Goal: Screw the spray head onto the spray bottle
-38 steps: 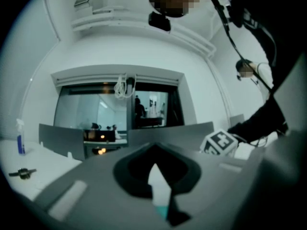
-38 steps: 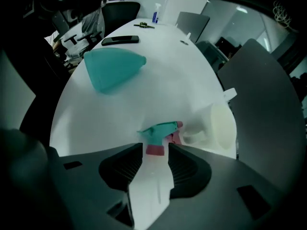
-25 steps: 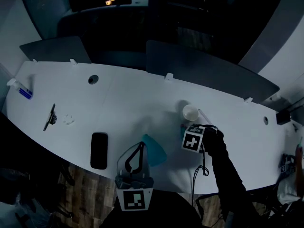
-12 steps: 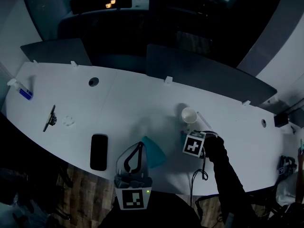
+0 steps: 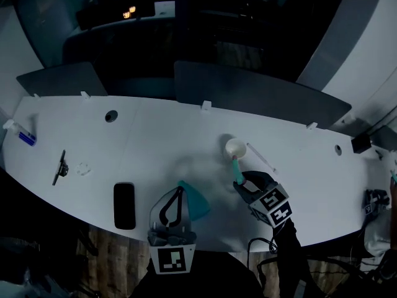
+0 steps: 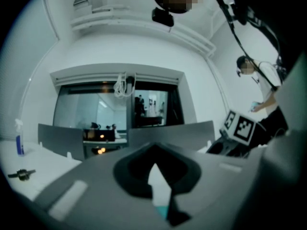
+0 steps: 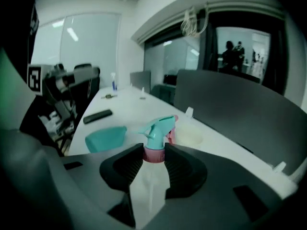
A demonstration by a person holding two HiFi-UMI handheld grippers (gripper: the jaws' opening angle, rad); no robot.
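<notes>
The teal spray head with its pink collar and trigger is off the table, upright, and my right gripper is shut on the collar. The teal spray bottle lies on the white table, left of the right gripper. My left gripper points level over the bottle's near end with its jaws shut and nothing visibly between them. Only a teal sliver of the bottle shows below them.
A white cup stands just beyond the spray head, with a thin white tube lying beside it. A black phone lies left of the bottle. A black tool and a small blue bottle sit far left. Grey dividers line the far edge.
My right gripper has risen off the table with the spray head in it and turned, so its marker cube now sits toward the lower right. The left gripper has stayed put.
</notes>
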